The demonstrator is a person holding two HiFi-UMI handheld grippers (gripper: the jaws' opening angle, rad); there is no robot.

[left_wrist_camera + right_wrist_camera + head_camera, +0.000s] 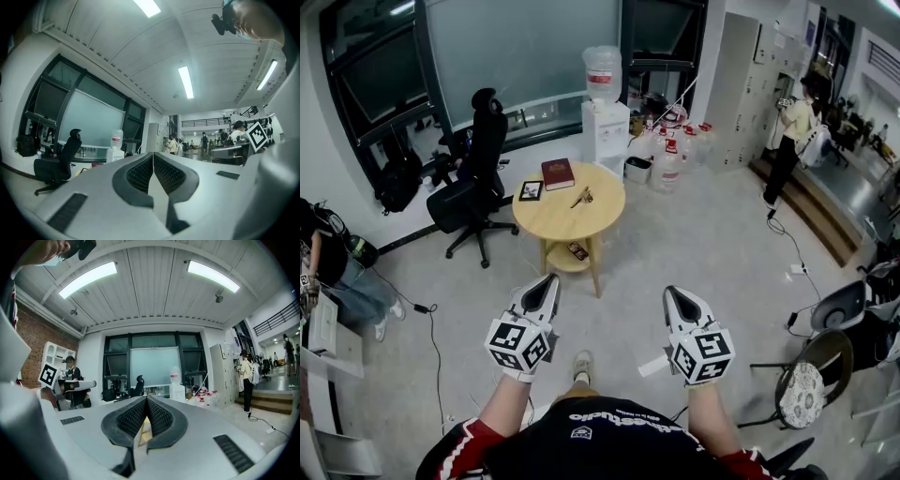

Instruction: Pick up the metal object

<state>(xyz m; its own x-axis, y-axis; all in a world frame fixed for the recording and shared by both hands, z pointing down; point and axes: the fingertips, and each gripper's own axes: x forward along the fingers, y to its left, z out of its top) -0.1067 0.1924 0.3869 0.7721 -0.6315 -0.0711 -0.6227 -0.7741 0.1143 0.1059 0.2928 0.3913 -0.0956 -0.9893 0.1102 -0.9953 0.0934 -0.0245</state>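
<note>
Closest in, the person's dark shirt (609, 433) fills the bottom of the head view. The two forearms reach out from it. The left gripper (551, 279) is clenched, pads meeting at the tip with nothing between them. The right gripper (672, 292) is clenched and empty too. Both are held roughly level over bare floor.

The metal object (583, 197) lies well ahead on the round wooden bench (598, 217), on the right half of its top. It sits near a red book (558, 173) and a small dark framed item (531, 190), and it touches neither.

The risks from here all come from the approach:
- **Closed jaws:** if either gripper arrives still clenched, it will only shove the object. The piece looks small, thin and slick, so it could skid across the smooth wood towards the book or off the rim.
- **Level attitude:** the object lies flat, so a gripper that comes in level will likely scrape the top or close above it. The pads probably need to tip downward.
- **The bench:** it looks light on slim legs, and a knee or gripper knocking it could jolt everything on it.
- **The floor:** a dark cable (434, 330) trails to the left of the walking line.
</note>
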